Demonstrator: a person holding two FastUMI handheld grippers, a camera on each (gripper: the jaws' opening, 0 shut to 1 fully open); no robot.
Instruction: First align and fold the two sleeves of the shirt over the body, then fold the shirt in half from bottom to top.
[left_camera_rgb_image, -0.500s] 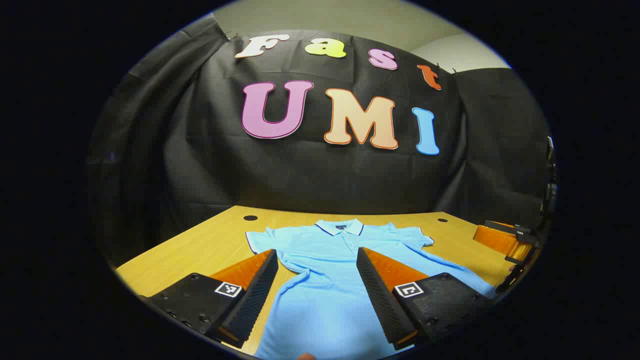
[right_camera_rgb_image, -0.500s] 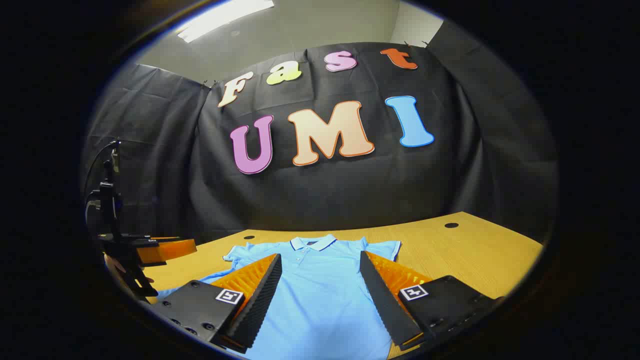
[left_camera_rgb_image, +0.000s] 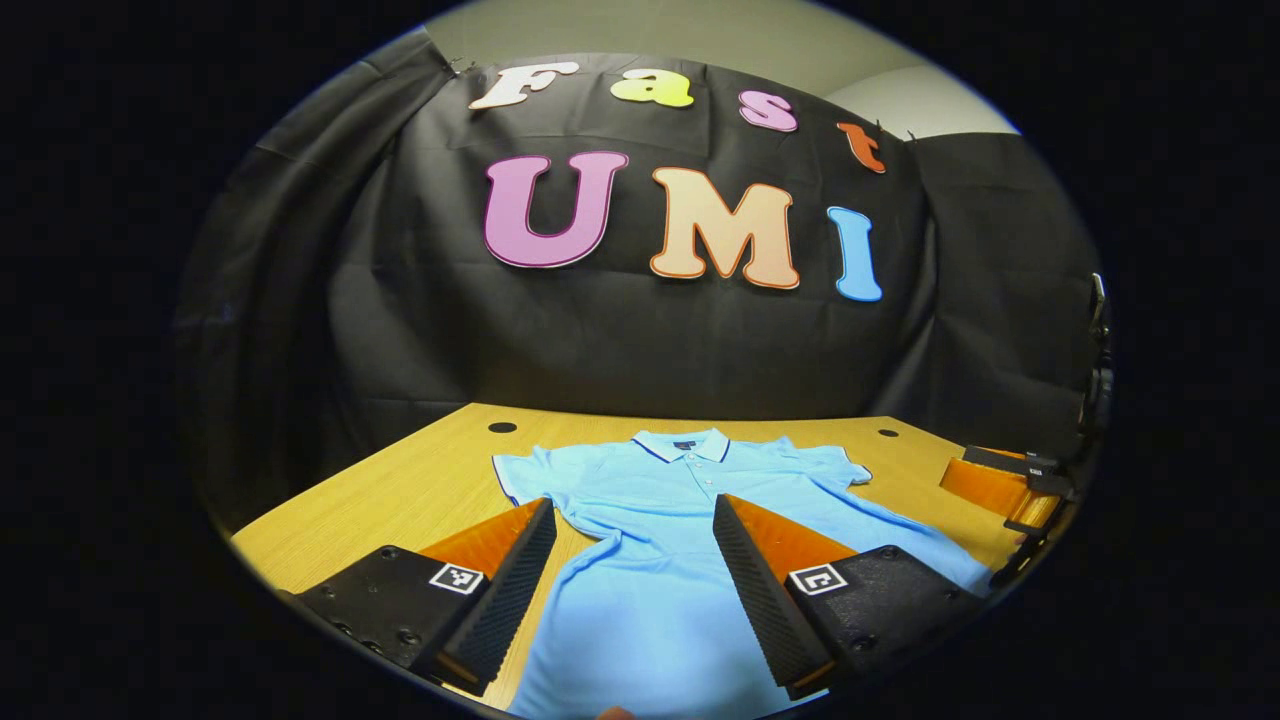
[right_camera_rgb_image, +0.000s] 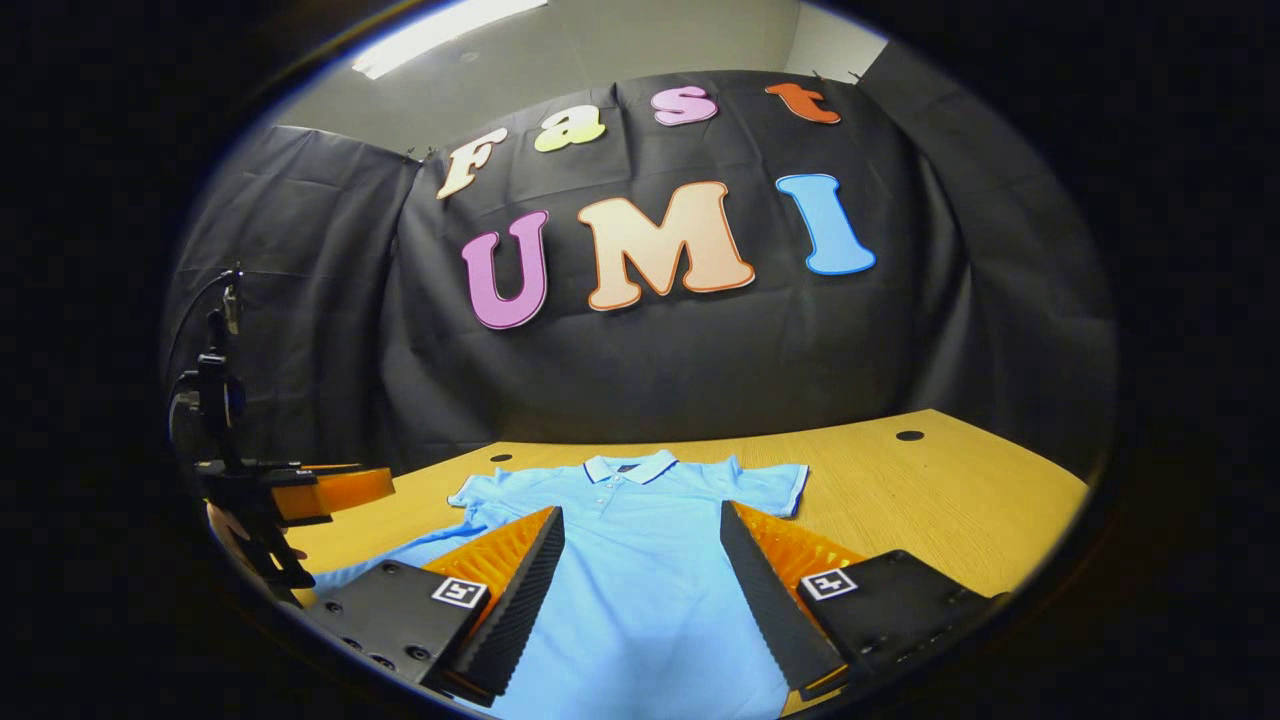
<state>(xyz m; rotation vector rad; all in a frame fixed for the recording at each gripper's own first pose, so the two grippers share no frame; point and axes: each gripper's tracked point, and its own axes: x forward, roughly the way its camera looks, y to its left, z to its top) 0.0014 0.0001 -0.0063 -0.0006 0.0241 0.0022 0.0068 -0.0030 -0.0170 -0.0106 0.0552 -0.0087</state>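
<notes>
Light-blue polo shirt (left_camera_rgb_image: 660, 520) lies flat, front up, on the wooden table (left_camera_rgb_image: 420, 490), collar (left_camera_rgb_image: 683, 447) at the far side toward the black cloth wall, hem at the near edge. Both short sleeves are spread out to the sides, not folded in; the body is unfolded too.

Left gripper (left_camera_rgb_image: 634, 545) hangs over the near-left part of the shirt, fingers wide apart, nothing between them but blue fabric below. In the right gripper view it also shows at the far left edge (right_camera_rgb_image: 300, 495), w/ a bit of a hand under it.

Right gripper (right_camera_rgb_image: 641, 555) hovers over the shirt's lower body, fingers likewise spread, gripping nothing. Can't tell if either touches the cloth.

Two small dark holes (left_camera_rgb_image: 502, 427) sit in the tabletop near the far corners.
</notes>
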